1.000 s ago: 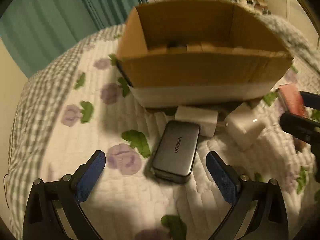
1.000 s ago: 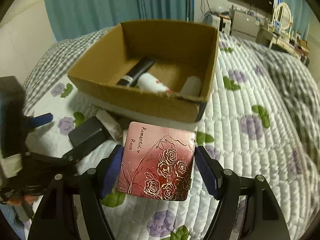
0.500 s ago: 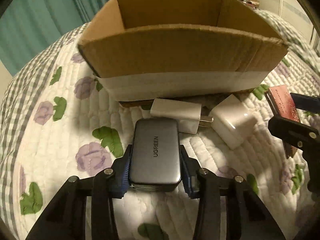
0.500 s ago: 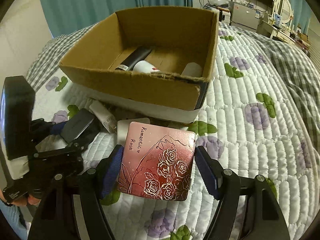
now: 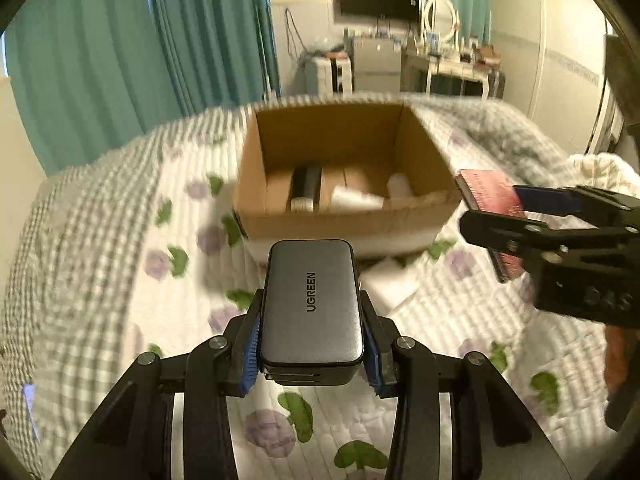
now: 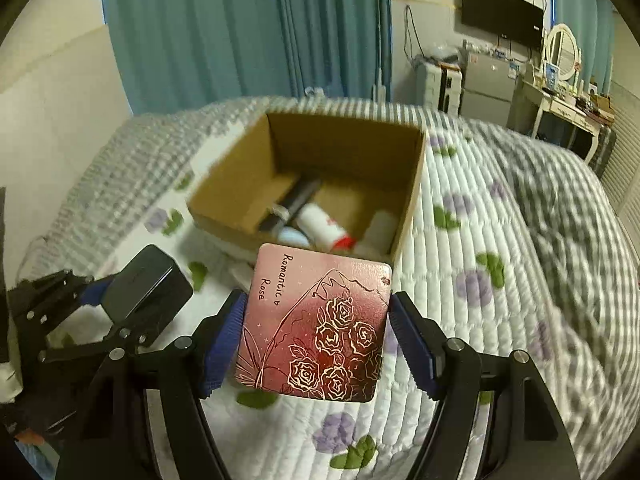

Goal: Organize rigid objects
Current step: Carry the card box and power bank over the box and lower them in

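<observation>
My left gripper is shut on a grey UGREEN charger and holds it above the quilt, short of the open cardboard box. My right gripper is shut on a red tin with gold roses, raised in front of the box. The tin also shows in the left wrist view at the box's right corner. The charger shows at the left in the right wrist view. The box holds a black tube and white bottles.
A white power adapter lies on the floral quilt in front of the box. Teal curtains hang behind the bed. A dresser with a mirror and a wall TV stand far back.
My left gripper closed on the charger and lifted it off the quilt. Both grippers rose and pulled back, so the box now looks smaller and its inside shows.
</observation>
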The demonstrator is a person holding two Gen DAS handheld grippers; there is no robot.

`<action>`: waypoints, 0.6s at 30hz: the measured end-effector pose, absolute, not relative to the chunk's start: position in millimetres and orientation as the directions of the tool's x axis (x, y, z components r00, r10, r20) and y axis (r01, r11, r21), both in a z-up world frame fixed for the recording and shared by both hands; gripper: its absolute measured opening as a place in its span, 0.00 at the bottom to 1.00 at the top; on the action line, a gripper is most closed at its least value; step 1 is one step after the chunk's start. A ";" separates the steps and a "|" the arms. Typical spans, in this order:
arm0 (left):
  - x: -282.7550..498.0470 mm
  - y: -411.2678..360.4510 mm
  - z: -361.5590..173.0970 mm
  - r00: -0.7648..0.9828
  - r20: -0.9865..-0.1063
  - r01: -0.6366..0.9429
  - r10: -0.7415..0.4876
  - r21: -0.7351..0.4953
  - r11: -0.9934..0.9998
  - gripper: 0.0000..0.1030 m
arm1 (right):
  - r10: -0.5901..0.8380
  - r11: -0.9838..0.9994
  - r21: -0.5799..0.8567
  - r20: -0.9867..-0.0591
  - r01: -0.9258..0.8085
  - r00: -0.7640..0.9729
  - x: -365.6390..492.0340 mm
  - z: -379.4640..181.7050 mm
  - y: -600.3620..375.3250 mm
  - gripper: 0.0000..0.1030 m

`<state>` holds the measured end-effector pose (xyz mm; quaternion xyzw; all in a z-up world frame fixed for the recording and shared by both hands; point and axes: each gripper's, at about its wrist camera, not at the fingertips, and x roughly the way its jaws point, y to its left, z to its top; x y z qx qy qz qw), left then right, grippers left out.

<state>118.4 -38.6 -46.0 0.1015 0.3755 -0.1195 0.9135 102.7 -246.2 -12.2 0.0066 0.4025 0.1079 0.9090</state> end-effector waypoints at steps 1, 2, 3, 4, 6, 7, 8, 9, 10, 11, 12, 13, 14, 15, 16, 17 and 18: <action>118.2 -38.8 -35.2 0.701 -0.698 0.293 -0.149 0.091 0.952 0.41 | 0.196 0.977 0.086 -0.715 -0.194 0.671 104.3 -1.2 -245.1 0.70; 120.1 -37.6 -26.4 0.711 -0.686 0.292 -0.156 0.086 0.953 0.41 | 0.189 0.978 0.070 -0.701 -0.198 0.688 106.1 8.9 -244.5 0.70; 124.7 -37.3 -15.0 0.723 -0.671 0.290 -0.163 0.081 0.953 0.41 | 0.187 0.978 0.057 -0.683 -0.203 0.706 110.3 21.4 -244.6 0.70; 127.1 -36.9 -8.8 0.732 -0.662 0.289 -0.165 0.082 0.954 0.41 | 0.191 0.977 0.058 -0.674 -0.207 0.714 113.8 28.2 -245.4 0.70; 132.5 -41.1 6.3 0.749 -0.643 0.285 -0.160 0.094 0.954 0.41 | 0.211 0.973 0.073 -0.655 -0.218 0.726 125.2 43.3 -247.7 0.70; 137.8 -43.0 10.5 0.756 -0.636 0.281 -0.156 0.100 0.954 0.41 | 0.218 0.972 0.081 -0.647 -0.219 0.730 132.5 49.0 -249.5 0.70; 146.3 -45.5 15.7 0.764 -0.627 0.279 -0.154 0.106 0.954 0.41 | 0.223 0.972 0.086 -0.643 -0.220 0.733 139.6 53.6 -250.5 0.70; 151.4 -46.7 18.1 0.767 -0.622 0.280 -0.156 0.105 0.954 0.41 | 0.225 0.972 0.091 -0.638 -0.219 0.737 148.1 57.2 -252.3 0.70; 161.0 -49.2 20.7 0.767 -0.619 0.286 -0.168 0.096 0.953 0.41 | 0.226 0.972 0.094 -0.635 -0.217 0.739 156.2 59.4 -253.7 0.70; 168.7 -51.5 21.5 0.761 -0.622 0.294 -0.182 0.082 0.952 0.41 | 0.228 0.972 0.097 -0.634 -0.216 0.739 163.7 60.1 -255.1 0.70; 181.7 -53.4 20.2 0.753 -0.628 0.298 -0.194 0.063 0.953 0.41 | 0.228 0.972 0.102 -0.633 -0.212 0.740 172.6 60.3 -257.6 0.70; 192.0 -55.7 17.8 0.748 -0.632 0.303 -0.203 0.054 0.951 0.41 | 0.226 0.973 0.106 -0.635 -0.206 0.738 181.6 59.6 -260.3 0.70; 203.0 -60.3 13.3 0.742 -0.636 0.313 -0.212 0.049 0.948 0.41 | 0.223 0.974 0.108 -0.637 -0.201 0.737 190.0 57.9 -263.2 0.70; 212.5 -63.6 7.7 0.737 -0.640 0.321 -0.219 0.046 0.946 0.41 | 0.220 0.975 0.111 -0.640 -0.194 0.736 200.7 54.8 -265.8 0.70; 221.1 -67.5 1.7 0.728 -0.648 0.329 -0.223 0.045 0.943 0.41 | 0.219 0.975 0.112 -0.644 -0.193 0.733 207.1 52.9 -268.0 0.70; 231.6 -72.8 -7.3 0.716 -0.664 0.330 -0.216 0.050 0.942 0.41 | 0.218 0.975 0.113 -0.649 -0.192 0.729 214.8 49.3 -270.4 0.70; 237.4 -75.7 -13.8 0.710 -0.673 0.330 -0.208 0.057 0.942 0.41 | 0.213 0.976 0.111 -0.656 -0.187 0.724 225.1 44.0 -272.0 0.70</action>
